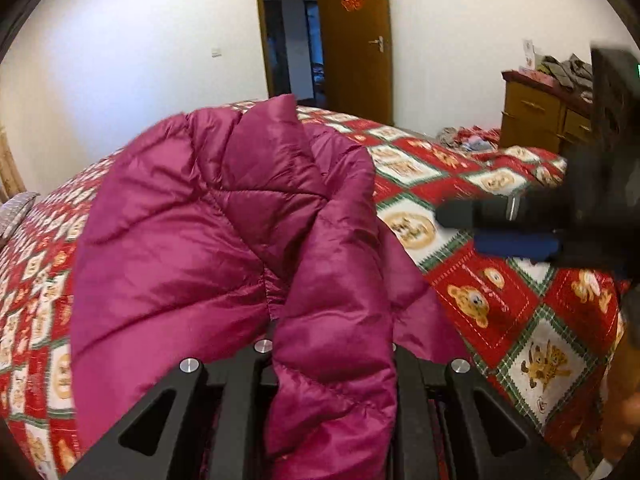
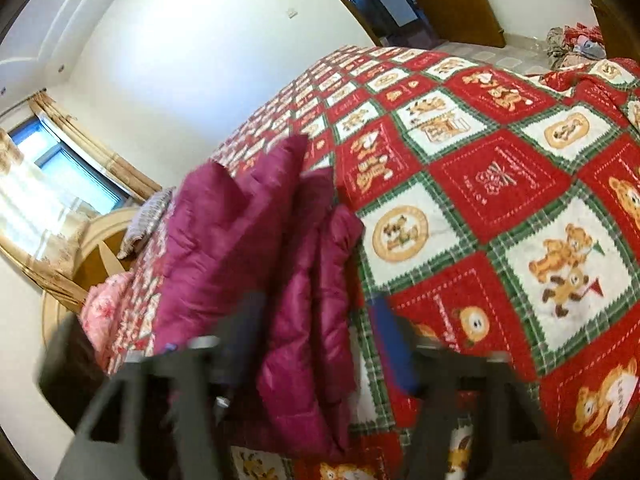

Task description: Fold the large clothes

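A magenta quilted down jacket (image 1: pixel 224 220) lies bunched on the bed, raised toward the left wrist camera. My left gripper (image 1: pixel 326 344) is shut on a fold of the jacket, which drapes over and hides the fingertips. The jacket also shows in the right wrist view (image 2: pixel 256 240), at the left of the bed. My right gripper (image 2: pixel 316 320) is open, its blurred fingers straddling the jacket's hanging edge without a grip. The right gripper also shows in the left wrist view (image 1: pixel 476 228) at the right, above the quilt, apart from the jacket.
The bed carries a red, green and white teddy-bear quilt (image 1: pixel 500 304). A wooden dresser (image 1: pixel 536 116) with piled clothes stands at the back right. An open wooden door (image 1: pixel 352 40) is behind the bed. A window with curtains (image 2: pixel 48 176) and pillows (image 2: pixel 148 224) are at the head.
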Demonstrator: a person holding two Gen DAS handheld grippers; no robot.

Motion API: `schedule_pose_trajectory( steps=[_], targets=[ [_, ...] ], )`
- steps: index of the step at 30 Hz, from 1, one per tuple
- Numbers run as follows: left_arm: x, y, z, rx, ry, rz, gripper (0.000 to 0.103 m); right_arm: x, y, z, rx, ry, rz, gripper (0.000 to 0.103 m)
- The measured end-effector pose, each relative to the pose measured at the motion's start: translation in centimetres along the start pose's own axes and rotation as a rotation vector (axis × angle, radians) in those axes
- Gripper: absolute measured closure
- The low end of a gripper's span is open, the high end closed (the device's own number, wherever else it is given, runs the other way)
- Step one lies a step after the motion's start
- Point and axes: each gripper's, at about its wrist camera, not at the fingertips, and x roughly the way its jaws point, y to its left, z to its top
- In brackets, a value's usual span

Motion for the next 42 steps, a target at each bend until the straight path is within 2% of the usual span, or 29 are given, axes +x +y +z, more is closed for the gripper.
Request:
schedule_pose_trajectory(
  steps=[4,7,10,11,12,13,14,15,20,24,28,30,33,34,37,39,41,42],
  targets=[
    [0.8,-1.0,-0.7,0.038,-0.001,0.009,0.086,0.4,0.4,0.6,-0.066,0.009,0.027,0.031],
    [0.8,-1.0,-1.2,0.045,-0.012,0.002,0.086,1.7,1.8,1.5,-0.161,0.022,0.014,0.031],
    [0.4,-0.6,-1.5,0.036,-0.021,-0.020,0.086,4.3,3.0,2.3,-0.239,0.077,-0.011,0.032],
    [0.1,-0.4,-1.7,0.035,-0.022,-0.025,0.086,4.9,3.0,2.3,-0.246,0.096,-0.014,0.036],
    [-0.1,-0.3,-1.7,0.035,-0.024,-0.033,0.086,6.0,3.0,2.3,-0.253,0.128,-0.026,0.049],
    [-0.3,-0.1,-1.8,0.036,-0.027,-0.040,0.086,7.1,3.0,2.2,-0.259,0.163,-0.048,0.058],
    [-0.6,0.0,-1.9,0.041,-0.028,-0.049,0.084,7.5,2.9,1.9,-0.262,0.181,-0.062,0.067],
    [-0.9,0.1,-1.9,0.047,-0.025,-0.059,0.081,8.0,2.7,1.7,-0.262,0.192,-0.074,0.068],
    [-3.1,0.1,-2.1,0.122,-0.010,-0.082,0.075,8.3,2.0,0.8,-0.250,0.209,-0.074,0.069],
    [-6.5,-0.2,-3.5,0.225,-0.028,-0.088,0.067,8.4,1.7,0.7,-0.251,0.222,-0.066,0.069],
    [-10.7,0.7,-5.0,0.238,-0.064,-0.138,0.050,8.6,1.0,0.8,-0.203,0.225,-0.043,0.069],
    [-12.1,2.1,-5.3,0.208,-0.069,-0.163,0.048,8.6,0.6,0.7,-0.185,0.221,-0.024,0.069],
    [-13.7,6.1,-4.7,0.089,-0.081,-0.218,0.046,8.4,0.0,0.5,-0.170,0.218,0.000,0.069],
    [-13.9,8.1,-4.2,0.029,-0.095,-0.218,0.041,8.3,-0.2,0.4,-0.161,0.215,0.014,0.069],
    [-12.5,13.2,-2.1,-0.131,-0.110,-0.104,0.030,7.9,-0.5,0.4,-0.140,0.204,0.039,0.063],
    [-10.4,16.3,-0.4,-0.242,-0.086,-0.054,0.029,7.1,-0.3,0.6,-0.147,0.197,0.031,0.053],
    [-8.0,18.6,0.7,-0.333,-0.051,-0.032,0.029,5.4,0.3,1.0,-0.183,0.162,-0.020,0.040],
    [-6.8,19.0,1.2,-0.358,-0.035,-0.023,0.029,4.4,0.5,1.3,-0.203,0.131,-0.040,0.039]
  ],
)
